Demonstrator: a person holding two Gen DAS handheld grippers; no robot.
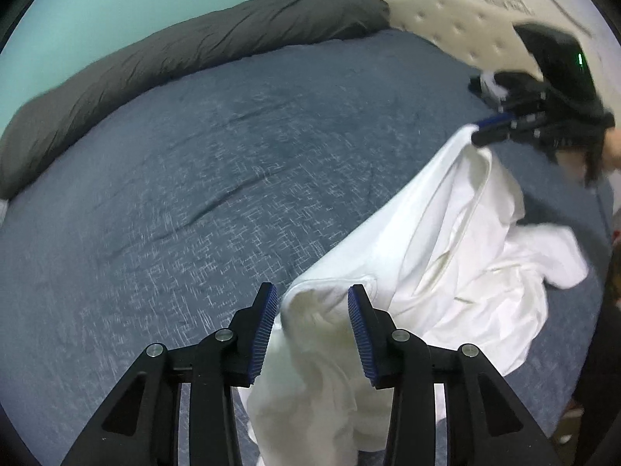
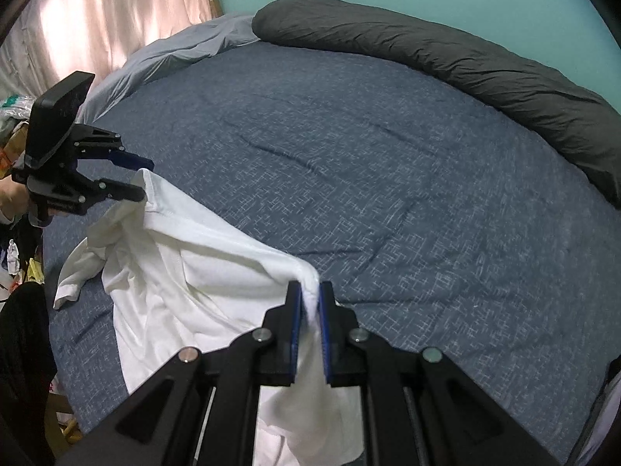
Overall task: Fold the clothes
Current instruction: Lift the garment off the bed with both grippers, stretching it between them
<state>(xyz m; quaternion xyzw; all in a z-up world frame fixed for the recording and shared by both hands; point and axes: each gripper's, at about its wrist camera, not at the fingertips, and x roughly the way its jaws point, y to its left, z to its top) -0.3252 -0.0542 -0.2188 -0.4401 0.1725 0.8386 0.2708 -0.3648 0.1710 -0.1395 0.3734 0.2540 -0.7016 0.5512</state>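
The right gripper (image 2: 309,303) pinches the white shirt's (image 2: 217,268) corner; the left gripper (image 1: 313,306) gapes around a bunched fold, unclamped. The shirt's edge stretches left–right between them.

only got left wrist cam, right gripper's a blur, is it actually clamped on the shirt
Observer: Yes, the right gripper is shut on a bunched fold of the white shirt.
Operator: does my left one look open from that side
Observer: Yes, the left gripper has its jaws apart, the shirt's edge between the tips.
Operator: anything beyond it
Observer: Some pale blue bedding, bunched at the corner of the bed.
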